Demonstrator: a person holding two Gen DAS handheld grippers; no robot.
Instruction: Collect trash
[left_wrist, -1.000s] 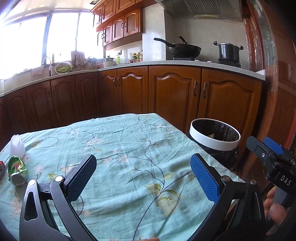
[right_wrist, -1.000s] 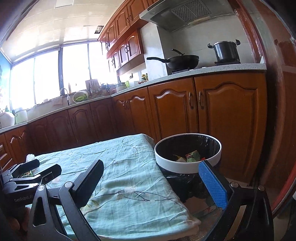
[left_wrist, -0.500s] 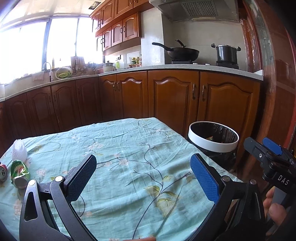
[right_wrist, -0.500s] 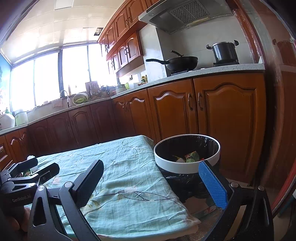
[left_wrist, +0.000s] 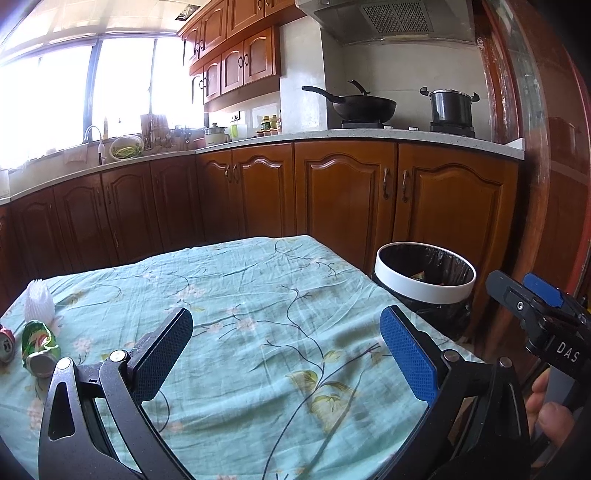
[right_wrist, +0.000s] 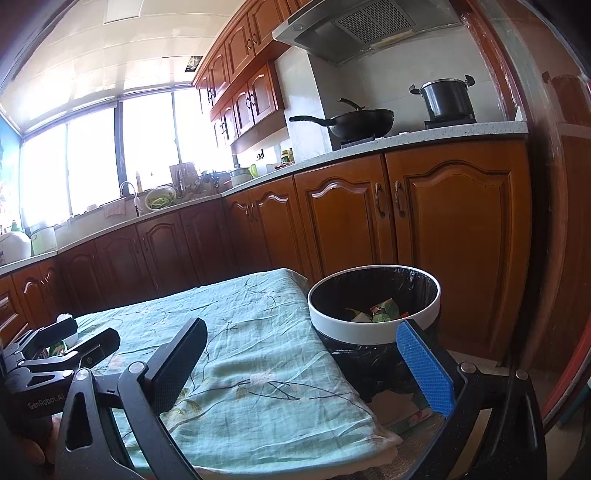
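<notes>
A crushed green can (left_wrist: 37, 347) lies at the table's far left, with a red can (left_wrist: 5, 343) at the frame edge and a white foam net (left_wrist: 38, 301) behind it. A white-rimmed bin (left_wrist: 424, 284) with a black liner stands off the table's right end; in the right wrist view the bin (right_wrist: 373, 325) holds scraps (right_wrist: 380, 308). My left gripper (left_wrist: 288, 343) is open and empty above the tablecloth. My right gripper (right_wrist: 303, 354) is open and empty near the bin, over the table's right edge.
The table wears a green floral cloth (left_wrist: 258, 295). Wooden kitchen cabinets (left_wrist: 332, 192) run behind it, with a wok (left_wrist: 358, 105) and a pot (left_wrist: 450, 107) on the stove. A wooden door frame (left_wrist: 546, 184) stands right of the bin.
Both cameras have tilted up a little, so the table and bin sit lower in view. Both grippers stay open and empty.
</notes>
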